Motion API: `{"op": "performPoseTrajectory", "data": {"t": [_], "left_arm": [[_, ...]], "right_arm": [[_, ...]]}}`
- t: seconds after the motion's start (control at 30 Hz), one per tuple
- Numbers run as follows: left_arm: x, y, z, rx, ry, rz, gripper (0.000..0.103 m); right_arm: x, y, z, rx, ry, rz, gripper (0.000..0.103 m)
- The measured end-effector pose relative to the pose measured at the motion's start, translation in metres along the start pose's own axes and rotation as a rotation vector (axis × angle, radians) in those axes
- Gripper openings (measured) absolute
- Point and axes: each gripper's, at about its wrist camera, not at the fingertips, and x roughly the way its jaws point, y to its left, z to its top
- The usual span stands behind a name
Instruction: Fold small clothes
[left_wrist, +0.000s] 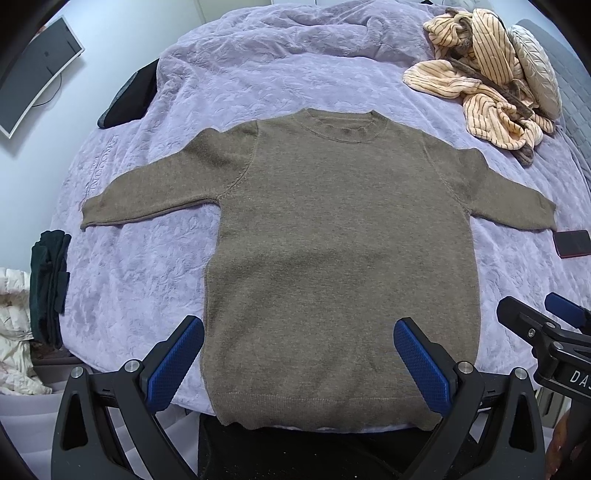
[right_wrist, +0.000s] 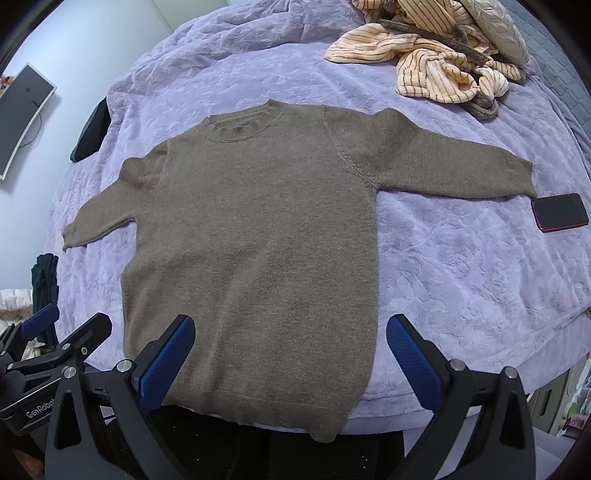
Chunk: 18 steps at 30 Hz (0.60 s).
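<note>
A small brown knit sweater lies flat and face up on the lilac bedspread, both sleeves spread out, collar far, hem at the near bed edge. It also shows in the right wrist view. My left gripper is open and empty, hovering above the sweater's lower hem area. My right gripper is open and empty, above the hem's right part; it also appears in the left wrist view at the right edge. My left gripper shows in the right wrist view at the lower left.
A heap of peach striped clothing and a silver cushion lie at the far right. A dark phone lies by the right sleeve cuff. Dark clothes hang at the bed's left edge. A monitor stands left.
</note>
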Motion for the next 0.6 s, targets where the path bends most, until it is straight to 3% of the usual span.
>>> {"op": "performPoseTrajectory", "data": {"t": [0.6], "left_arm": [[-0.005,-0.017,0.002,-0.053,0.008,0.013,0.103]], "right_arm": [[-0.002,-0.021,0.011,-0.035,0.007,0.032,0.103]]}}
